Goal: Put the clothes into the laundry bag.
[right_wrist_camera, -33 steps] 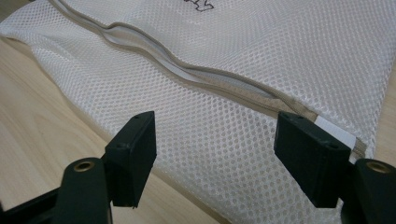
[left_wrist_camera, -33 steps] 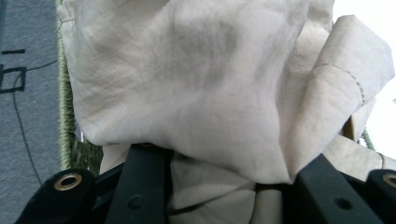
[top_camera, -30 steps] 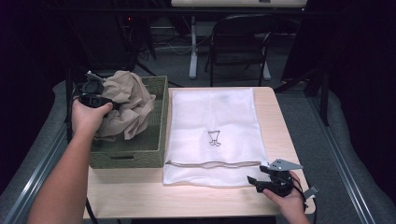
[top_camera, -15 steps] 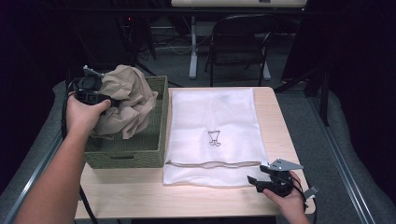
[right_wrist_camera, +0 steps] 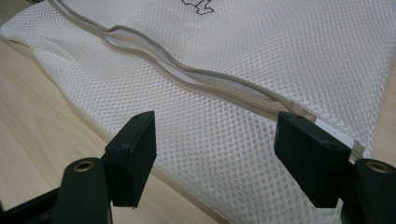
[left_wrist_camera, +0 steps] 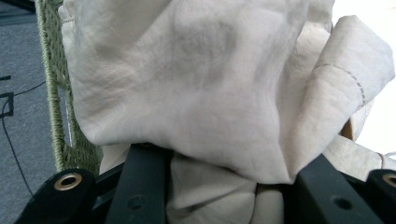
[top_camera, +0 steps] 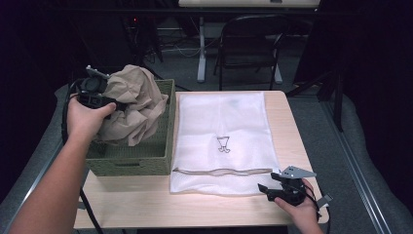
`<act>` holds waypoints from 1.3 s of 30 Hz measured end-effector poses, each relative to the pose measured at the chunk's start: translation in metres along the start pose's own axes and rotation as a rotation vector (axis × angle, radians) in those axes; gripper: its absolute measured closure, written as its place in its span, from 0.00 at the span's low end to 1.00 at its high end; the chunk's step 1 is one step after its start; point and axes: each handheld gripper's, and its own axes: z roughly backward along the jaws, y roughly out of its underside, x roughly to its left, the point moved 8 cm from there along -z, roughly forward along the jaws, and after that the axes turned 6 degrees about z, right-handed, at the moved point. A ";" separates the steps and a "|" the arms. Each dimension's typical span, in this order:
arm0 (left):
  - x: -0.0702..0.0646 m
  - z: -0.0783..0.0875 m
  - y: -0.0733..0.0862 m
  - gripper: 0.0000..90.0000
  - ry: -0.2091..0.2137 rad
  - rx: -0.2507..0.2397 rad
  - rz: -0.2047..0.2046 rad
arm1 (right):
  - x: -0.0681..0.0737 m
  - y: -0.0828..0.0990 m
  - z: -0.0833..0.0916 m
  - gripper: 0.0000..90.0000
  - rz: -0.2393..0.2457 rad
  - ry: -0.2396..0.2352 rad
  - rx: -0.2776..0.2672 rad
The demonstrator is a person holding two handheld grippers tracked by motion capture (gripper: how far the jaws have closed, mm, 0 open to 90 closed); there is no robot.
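Left gripper [top_camera: 114,105] is clamping the beige garment [top_camera: 134,105] over the basket [top_camera: 146,163]; right gripper [top_camera: 265,188] is gaping by the unfilled mesh bag [top_camera: 221,122]

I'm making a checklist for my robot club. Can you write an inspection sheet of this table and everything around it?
Surface: wooden table, bare along the front edge.
Job's things: crumpled beige cloth over the green woven basket; white mesh bag flat, zipper near the front.
Clutter: nothing seen.
Grippers: left gripper shut on the cloth; right gripper open at the bag's front corner.
Cables: black cable loops from the left gripper.
Surroundings: folding chair, dark room.
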 end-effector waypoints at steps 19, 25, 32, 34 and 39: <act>-0.020 0.008 0.002 0.73 0.037 0.008 -0.043 | 0.000 0.000 -0.001 0.32 -0.003 -0.005 -0.003; -0.033 0.008 0.005 0.73 0.071 0.020 -0.072 | 0.000 0.000 -0.001 0.33 -0.004 -0.002 -0.005; -0.051 0.005 0.011 0.73 0.101 0.036 -0.116 | 0.000 -0.001 0.000 0.33 -0.005 0.008 -0.012; -0.056 0.005 0.013 0.73 0.107 0.037 -0.131 | -0.002 -0.002 0.001 0.34 -0.010 0.021 -0.024; -0.065 0.003 0.018 0.73 0.124 0.040 -0.156 | -0.003 -0.006 0.003 0.38 -0.004 0.033 -0.061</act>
